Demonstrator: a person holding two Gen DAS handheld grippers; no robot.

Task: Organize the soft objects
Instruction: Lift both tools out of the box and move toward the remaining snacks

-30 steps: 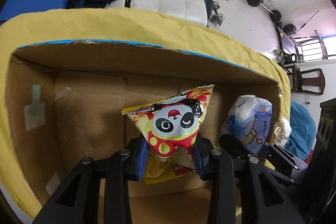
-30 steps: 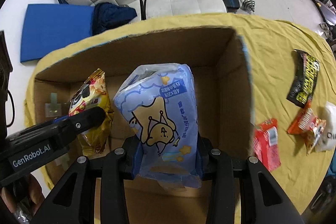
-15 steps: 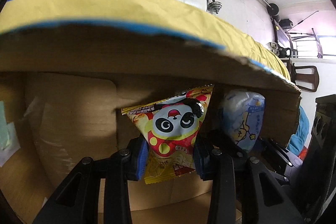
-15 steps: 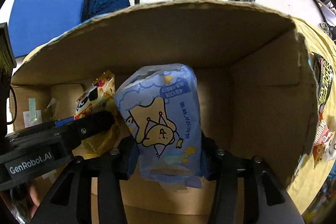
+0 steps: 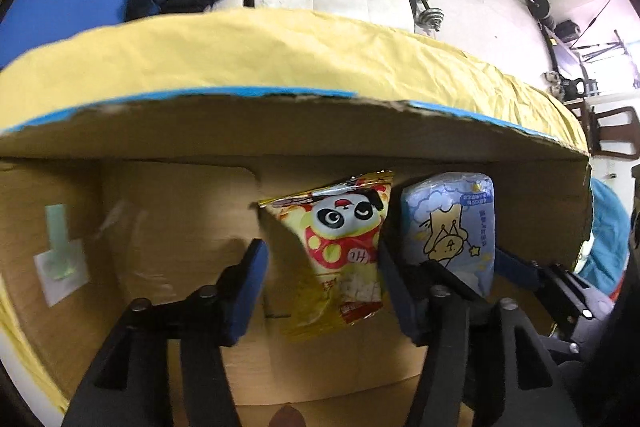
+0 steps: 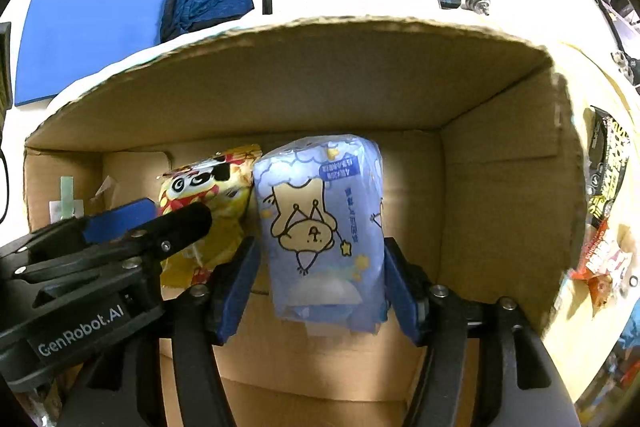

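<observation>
Both grippers reach into an open cardboard box (image 5: 168,211) that stands on a yellow cloth. My left gripper (image 5: 320,287) is open; the yellow panda snack bag (image 5: 344,251) hangs loose between its blue pads, against the right pad and clear of the left one. My right gripper (image 6: 320,287) has its pads spread beside a blue tissue pack (image 6: 320,219) with a cartoon bear; a gap shows at the left pad. The tissue pack (image 5: 452,227) and panda bag (image 6: 208,203) sit side by side against the box's far wall.
The box (image 6: 500,187) has tall walls and a bare floor to the right of the tissue pack. Outside on the yellow cloth, right of the box, lie a black snack packet (image 6: 608,163) and red snack packets (image 6: 604,263). White padded chairs and gym weights stand beyond.
Both grippers went down into the box. The left gripper has opened and let go of the panda bag. The right gripper has widened around the tissue pack.
</observation>
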